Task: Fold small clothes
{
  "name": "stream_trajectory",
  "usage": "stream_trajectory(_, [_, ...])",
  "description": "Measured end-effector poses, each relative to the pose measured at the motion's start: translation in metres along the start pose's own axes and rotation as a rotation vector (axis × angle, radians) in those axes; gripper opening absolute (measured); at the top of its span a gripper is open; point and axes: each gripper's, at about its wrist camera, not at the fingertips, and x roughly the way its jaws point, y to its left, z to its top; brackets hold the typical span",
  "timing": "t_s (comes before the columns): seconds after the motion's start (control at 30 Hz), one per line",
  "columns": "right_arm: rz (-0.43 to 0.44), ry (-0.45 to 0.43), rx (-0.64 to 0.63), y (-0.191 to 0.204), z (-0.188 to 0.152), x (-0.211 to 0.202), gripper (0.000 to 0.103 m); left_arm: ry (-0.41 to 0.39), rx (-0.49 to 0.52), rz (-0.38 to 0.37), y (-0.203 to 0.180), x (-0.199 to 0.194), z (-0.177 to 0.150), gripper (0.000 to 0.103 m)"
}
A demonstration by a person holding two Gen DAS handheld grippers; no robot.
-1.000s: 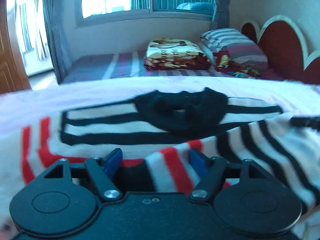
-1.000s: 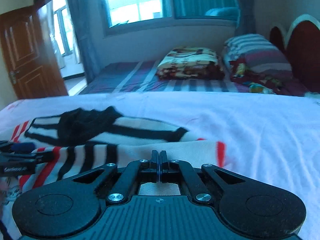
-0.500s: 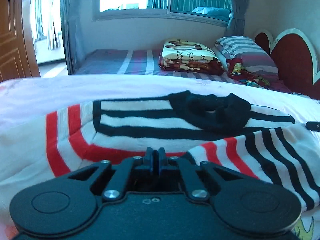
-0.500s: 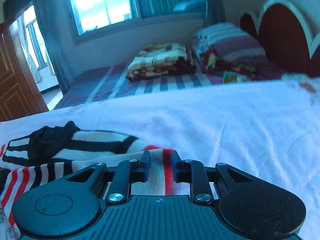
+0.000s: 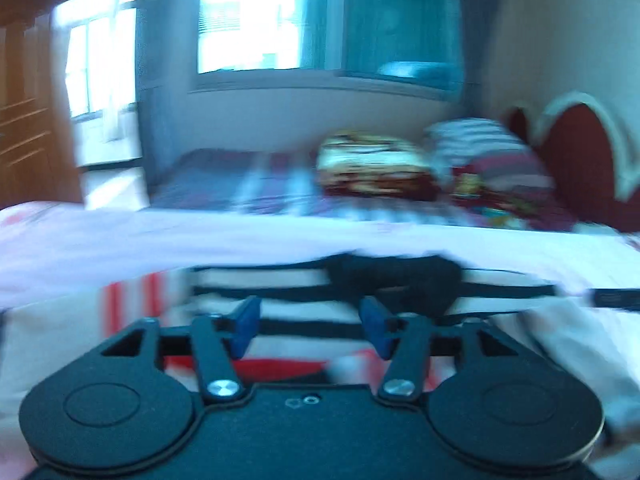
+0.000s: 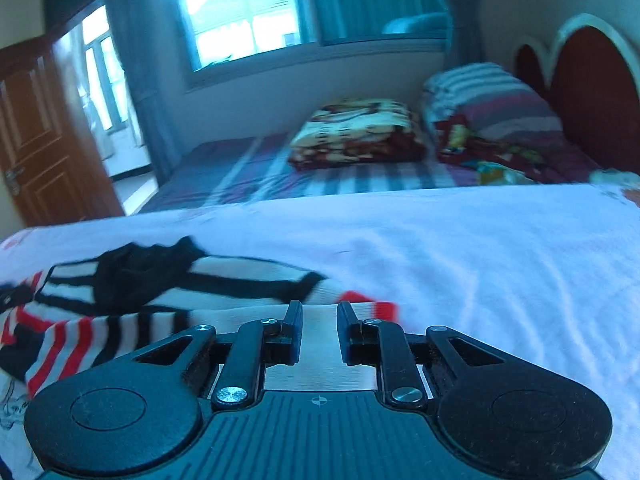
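Left gripper [image 5: 310,326] and right gripper [image 6: 318,326], jaws apart (nothing held), above striped garment [image 6: 224,280] on pale sheet [image 6: 480,248].

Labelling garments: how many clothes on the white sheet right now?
1: a striped sweater lying left of the right gripper, under the left gripper. More may be out of frame.

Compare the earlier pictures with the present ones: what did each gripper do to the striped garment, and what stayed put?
The left gripper, shut half a second ago, has opened. The right gripper, shut a second ago, has opened wider, so both have apparently let go of the striped garment. It still lies on the white sheet, black collar on top.
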Motion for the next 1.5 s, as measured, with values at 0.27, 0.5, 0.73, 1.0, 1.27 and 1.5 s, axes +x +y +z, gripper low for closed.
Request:
stream_trajectory(0.27, [-0.054, 0.04, -0.065, 0.015, -0.006, 0.023, 0.019, 0.143, 0.048, -0.041, -0.027, 0.037, -0.019, 0.051])
stream_trajectory(0.5, [-0.05, 0.03, -0.036, 0.002, -0.008, 0.008, 0.019, 0.126, 0.027, -0.001, -0.003, 0.023, -0.026, 0.052])
stream_trajectory(0.73, [-0.02, 0.071, -0.059, 0.032, -0.036, -0.02, 0.019, 0.146, 0.051, 0.003, -0.004, 0.007, -0.044, 0.053])
stream_trajectory(1.0, [-0.11, -0.001, 0.046, 0.06, -0.04, -0.056, 0.019, 0.066, -0.042, -0.057, 0.05, -0.03, -0.048, 0.061])
stream_trajectory(1.27, [-0.093, 0.006, 0.158, 0.129, -0.05, -0.063, 0.019, 0.063, -0.311, 0.108, 0.225, -0.108, -0.077, 0.056])
stream_trajectory(1.5, [-0.058, 0.032, 0.187, 0.197, -0.045, -0.042, 0.019, 0.079, -0.701, 0.198, 0.37, -0.148, -0.109, 0.048])
